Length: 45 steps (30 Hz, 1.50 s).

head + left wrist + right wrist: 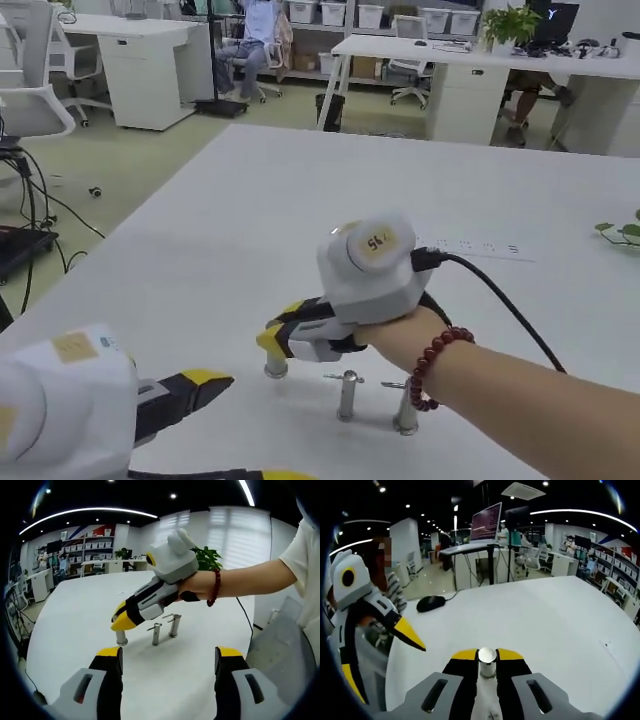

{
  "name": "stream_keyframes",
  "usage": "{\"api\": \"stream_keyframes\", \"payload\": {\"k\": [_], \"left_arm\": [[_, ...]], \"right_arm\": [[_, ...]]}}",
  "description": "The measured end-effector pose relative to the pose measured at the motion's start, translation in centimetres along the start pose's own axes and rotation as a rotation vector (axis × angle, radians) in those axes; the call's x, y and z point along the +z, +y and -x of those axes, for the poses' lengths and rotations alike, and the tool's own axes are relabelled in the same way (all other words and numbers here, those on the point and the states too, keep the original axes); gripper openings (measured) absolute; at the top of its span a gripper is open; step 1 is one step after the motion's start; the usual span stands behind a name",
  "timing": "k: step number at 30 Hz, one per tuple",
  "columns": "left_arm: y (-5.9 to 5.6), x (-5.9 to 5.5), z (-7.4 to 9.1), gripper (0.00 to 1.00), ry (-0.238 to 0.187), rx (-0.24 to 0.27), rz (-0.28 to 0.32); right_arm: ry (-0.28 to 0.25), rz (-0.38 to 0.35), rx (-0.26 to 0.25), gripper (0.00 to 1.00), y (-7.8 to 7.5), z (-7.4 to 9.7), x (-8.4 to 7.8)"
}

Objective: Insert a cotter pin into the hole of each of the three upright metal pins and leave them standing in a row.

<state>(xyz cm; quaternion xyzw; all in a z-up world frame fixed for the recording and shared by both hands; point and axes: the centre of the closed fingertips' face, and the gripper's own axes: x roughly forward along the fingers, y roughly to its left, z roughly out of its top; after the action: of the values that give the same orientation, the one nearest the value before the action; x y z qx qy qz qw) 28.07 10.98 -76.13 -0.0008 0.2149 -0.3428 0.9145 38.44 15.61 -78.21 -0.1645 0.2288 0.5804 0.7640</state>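
We judge this to be the last of the three. The middle pin (347, 395) and the far pin (405, 412) stand upright on the table (250, 220). One has a cotter pin (333, 377) lying crosswise through its top, and its neighbour carries the other cotter pin (392, 384) in the same way. The end pin (487, 661) stands upright in line with them, just beside the middle pin, and it is the one in hand.

The right tool (271, 340) reaches over the end pin at a slant from above. In the right gripper view its jaws are drawn in narrow, one on each side of the pin's round head, and they appear to touch it, so we read the tool as clamped on that pin. The jaws cover the upper shank, so we cannot tell whether a cotter pin sits in its hole.

The left tool (169, 655) hangs low and near the row without touching it. Its jaws are spread wide, hold nothing and point toward the pins.

If the hole is bare, the next move calls for a cotter pin to be fetched and threaded through it while the right tool steadies the pin. If it is already filled, we must let go cleanly so that the row is not tipped.
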Motion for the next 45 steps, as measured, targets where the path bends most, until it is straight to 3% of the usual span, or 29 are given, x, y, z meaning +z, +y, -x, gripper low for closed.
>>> {"api": "stream_keyframes", "payload": {"k": [9,17,28,45], "left_arm": [[-0.6,0.1,0.6,0.74,-0.008,0.006,-0.006],[-1.2,0.2,0.8,0.74,-0.018,0.007,-0.011],[-2.3,0.1,0.1,0.72,-0.011,-0.012,-0.017],[-3.2,0.3,-0.9,0.7,-0.009,-0.042,-0.042]], "right_arm": [[-0.011,0.016,0.056,0.13,3.4,1.9,-0.2],[0.007,0.043,0.088,0.13,5.2,3.9,-2.1],[0.028,0.05,0.093,0.13,5.6,7.2,-4.8],[0.058,0.022,0.056,0.13,4.3,10.2,-9.0]]}}
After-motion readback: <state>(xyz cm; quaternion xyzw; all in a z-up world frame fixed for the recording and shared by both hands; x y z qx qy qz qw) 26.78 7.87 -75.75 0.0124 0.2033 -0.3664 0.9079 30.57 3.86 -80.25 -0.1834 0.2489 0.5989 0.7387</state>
